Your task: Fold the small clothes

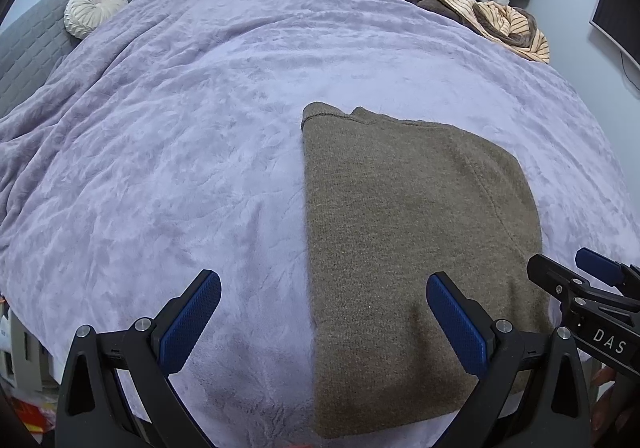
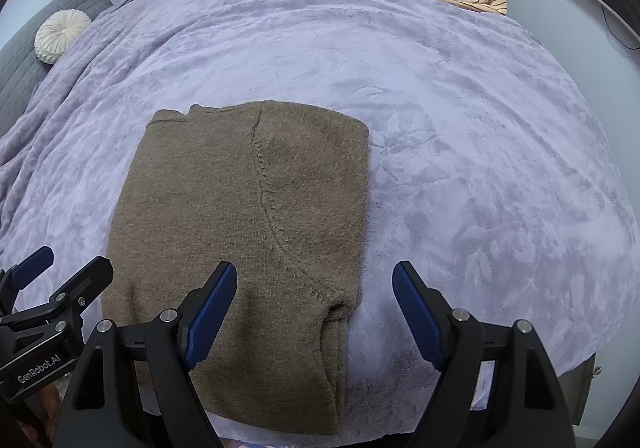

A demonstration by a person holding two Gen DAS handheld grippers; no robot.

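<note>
So the brown knit sweater (image 1: 408, 248) is folded up into a tidy, roughly rectangular packet, lying flat on the lavender fleece blanket (image 1: 200, 128) that covers the bed, down near the closest edge. It's a fuzzy olive-brown knit. From the right wrist view you can see a curved seam running down the top layer, and the ribbed neck edge sits at the far left corner of the packet. The near right corner shows a couple of stacked layers where the fabric doubles under. The left edge is a clean straight fold.

Both tools hang above the near end of the sweater, angled steeply down toward the bed, side by side. The left tool (image 1: 324, 324) has its blue pads spread wide, nothing pinched; its right finger sits over the knit, its left one over bare blanket, so it straddles the sweater's left edge. The right tool (image 2: 314, 312) is spread wide too, also empty; its left finger is over the sweater and the right one over the blanket, straddling the right edge. I can't tell whether any of the tips actually touch the fabric.

Far back on the bed there's a pile of striped and brown clothes (image 1: 492, 16), well apart from the sweater, and a round white cushion (image 1: 94, 10) by the grey headboard (image 1: 32, 44).
</note>
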